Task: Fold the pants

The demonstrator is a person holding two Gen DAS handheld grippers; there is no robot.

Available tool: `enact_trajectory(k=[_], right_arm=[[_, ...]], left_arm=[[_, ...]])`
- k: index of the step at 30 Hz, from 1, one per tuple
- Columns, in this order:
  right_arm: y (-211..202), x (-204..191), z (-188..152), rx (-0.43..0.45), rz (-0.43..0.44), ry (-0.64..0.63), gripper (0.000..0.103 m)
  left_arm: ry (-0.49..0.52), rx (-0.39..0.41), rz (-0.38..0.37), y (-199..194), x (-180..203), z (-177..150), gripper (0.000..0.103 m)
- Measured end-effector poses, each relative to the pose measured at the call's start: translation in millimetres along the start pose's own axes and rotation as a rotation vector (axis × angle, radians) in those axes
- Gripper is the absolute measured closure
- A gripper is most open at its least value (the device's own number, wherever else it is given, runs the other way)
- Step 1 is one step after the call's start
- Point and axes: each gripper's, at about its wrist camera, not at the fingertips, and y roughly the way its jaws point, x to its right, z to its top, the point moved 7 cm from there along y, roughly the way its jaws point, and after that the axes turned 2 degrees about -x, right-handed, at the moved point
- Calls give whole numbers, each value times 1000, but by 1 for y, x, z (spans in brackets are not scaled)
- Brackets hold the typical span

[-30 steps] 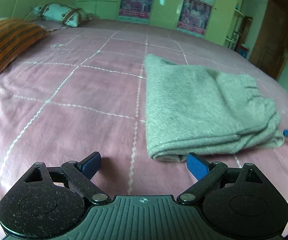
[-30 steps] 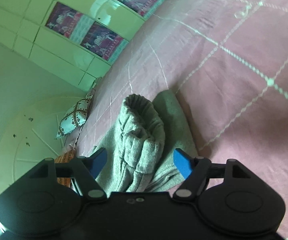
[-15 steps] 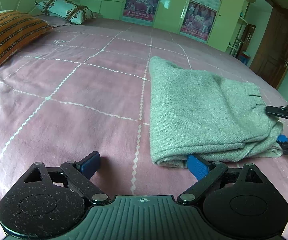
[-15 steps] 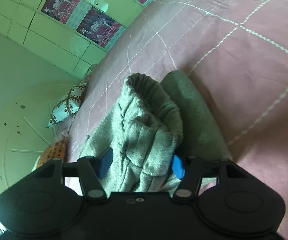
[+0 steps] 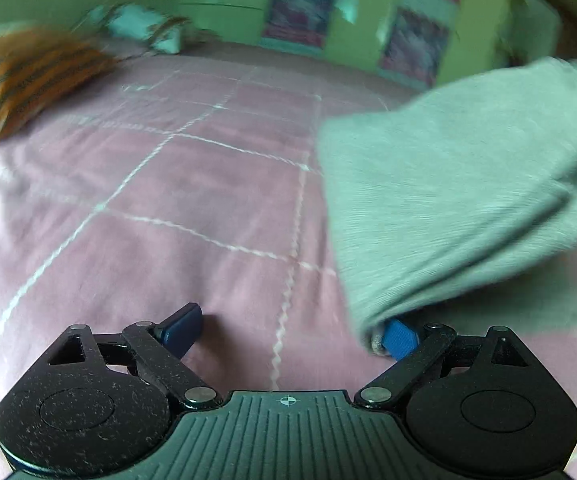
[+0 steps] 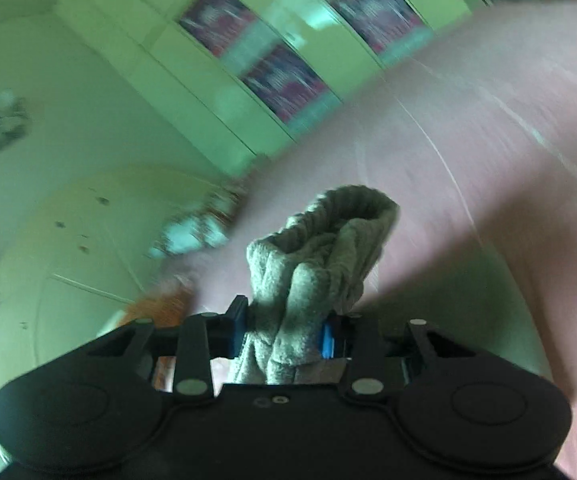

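Orange striped pillow [image 5: 28, 80] far left on the bed [image 5: 168, 208], a patterned pillow [image 5: 140, 32] behind it near the green wall; both well apart from the work

Left tongs [image 5: 294, 332]: spread wide, low over the pink checked bedcover, nothing pinched. The right-hand pad [image 5: 398, 338] sits just under the near corner of the pants [image 5: 448, 184]; whether it touches the cloth I cannot tell, the view is blurred

Pants: grey knit, already folded into a thick stack of several layers, lying right of centre on the bed. Near edge rests on the cover; the far right side is raised off it, so the bundle slopes upward to the right

Right tongs [image 6: 282, 336]: jaws closing, the gathered elastic waistband [image 6: 328, 240] bunched between the pads and already pinched, cloth standing up past the fingertips

Progress, my reading: mostly done. Legs look doubled and stacked. Remaining is likely one last fold, carrying the lifted waistband end across toward the left, then flattening. Risk: layers may slide apart while one end hangs

Cloth looks soft, thick, ribbed at the waist, slightly fuzzy, no visible twists
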Motion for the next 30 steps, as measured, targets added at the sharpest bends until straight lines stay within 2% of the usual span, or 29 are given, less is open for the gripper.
enact_trajectory(k=[2, 4, 5, 7, 8, 10, 12, 14, 15, 17, 18, 21, 26, 30], right_arm=[[-11, 12, 9, 36, -21, 8, 76], [-8, 48, -1, 19, -117, 1, 77], [-1, 75, -11, -18, -167, 52, 76], [19, 135, -44, -200, -274, 216, 75], [19, 153, -55, -222, -261, 266, 74], [8, 156, -55, -185, -198, 274, 71], [-1, 151, -51, -181, -196, 244, 63], [-21, 146, -43, -114, -210, 222, 57], [-33, 144, -40, -83, -201, 214, 58], [-52, 138, -35, -23, -180, 201, 67], [-58, 135, -35, -11, -145, 192, 69], [-58, 128, -40, -50, -78, 216, 71], [-35, 135, -49, -99, -68, 310, 68], [-23, 137, -54, -105, -78, 324, 68]], left_arm=[[-11, 13, -10, -1, -1, 0, 10], [17, 8, 14, 2, 0, -3, 10], [14, 2, 19, 3, 0, -4, 10], [12, -3, 17, 4, -1, -3, 10], [23, -6, 21, 4, 0, -3, 10], [34, -9, 26, 5, 0, -4, 10], [37, -10, 28, 5, 1, -4, 10], [42, -10, 31, 4, 1, -4, 10], [42, -10, 31, 4, 0, -4, 10], [42, -9, 31, 4, 0, -5, 10], [42, -8, 32, 4, 0, -4, 10], [42, -8, 31, 4, 0, -4, 10], [39, -8, 28, 3, 2, -5, 10], [40, -9, 27, 3, 5, -5, 10]])
